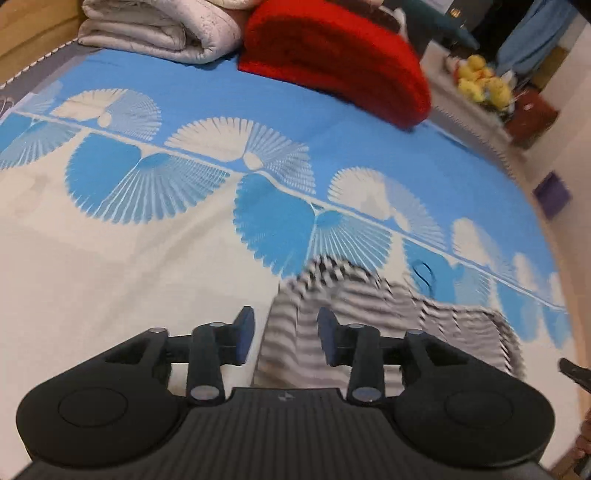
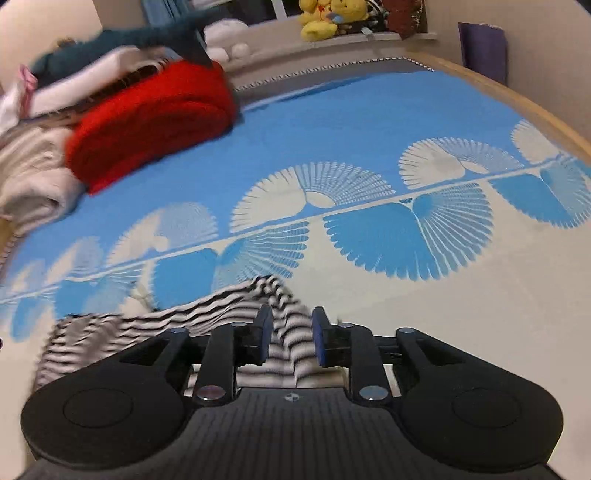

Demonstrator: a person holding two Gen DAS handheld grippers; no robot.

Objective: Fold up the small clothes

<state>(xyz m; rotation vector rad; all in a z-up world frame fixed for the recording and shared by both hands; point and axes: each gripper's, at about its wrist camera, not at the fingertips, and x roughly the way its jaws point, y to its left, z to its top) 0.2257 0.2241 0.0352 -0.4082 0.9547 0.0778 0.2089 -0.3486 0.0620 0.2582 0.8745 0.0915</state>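
Observation:
A small black-and-white striped garment [image 1: 369, 295] lies rumpled and blurred on the blue and cream bedsheet [image 1: 110, 258]. In the left wrist view my left gripper [image 1: 286, 332] hangs over the garment's left end. Its blue pads [image 1: 245, 332] stand apart, the cloth showing in the gap below them without being pinched. In the right wrist view the same garment [image 2: 166, 325] stretches off to the left. My right gripper [image 2: 291, 334] is over its right end, jaws parted, with striped cloth loose between the pads [image 2: 319, 336].
A red folded blanket [image 1: 332, 55] [image 2: 147, 118] and a beige folded quilt [image 1: 155, 29] [image 2: 29, 177] sit at the far end of the bed. Yellow plush toys [image 1: 484, 81] [image 2: 332, 14] rest on a shelf beyond. A wooden bed frame [image 2: 535, 110] borders the sheet.

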